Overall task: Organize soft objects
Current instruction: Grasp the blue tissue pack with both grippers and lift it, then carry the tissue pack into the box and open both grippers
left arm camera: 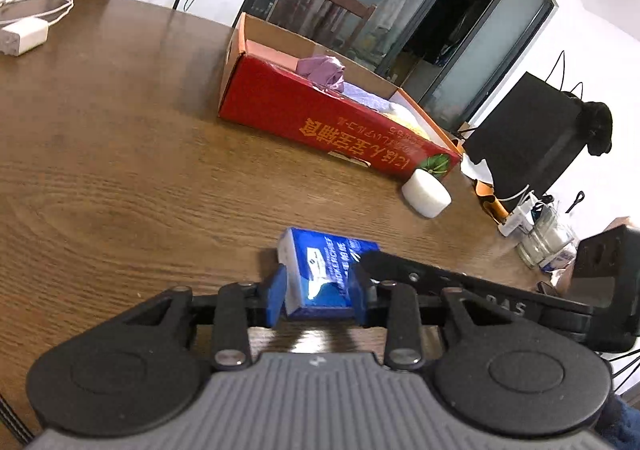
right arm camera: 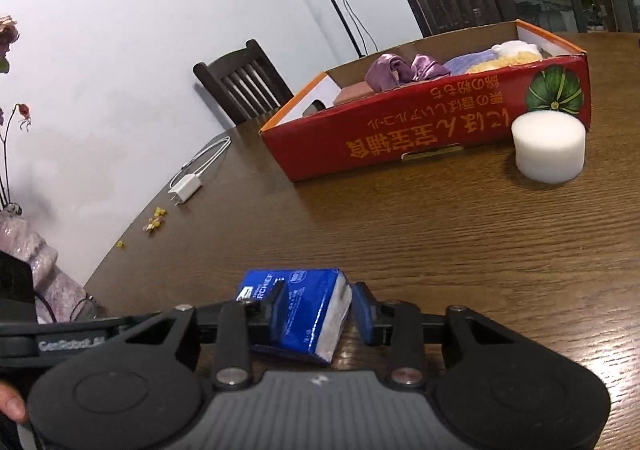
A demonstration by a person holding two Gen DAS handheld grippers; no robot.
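Observation:
A blue tissue pack (left arm camera: 328, 262) lies on the brown wooden table (left arm camera: 120, 170) and both grippers hold it. My left gripper (left arm camera: 320, 290) has its blue pads pressed on the pack's two sides. In the right wrist view the same tissue pack (right arm camera: 304, 290) sits tilted between the pads of my right gripper (right arm camera: 318, 310), one pad against its white end. A white foam cylinder (right arm camera: 548, 148) stands against the red cardboard box (right arm camera: 400, 130), which holds purple cloth (right arm camera: 400, 68) and other soft items. Box (left arm camera: 320, 118) and cylinder (left arm camera: 426, 194) lie beyond the pack.
A white charger with its cable (left arm camera: 22, 38) lies at the table's far left. A black bag (left arm camera: 528, 126) and a glass jar (left arm camera: 548, 242) crowd the right edge. Yellow crumbs (right arm camera: 156, 220) and a flower vase (right arm camera: 24, 250) are near the left edge. Chairs stand behind the table.

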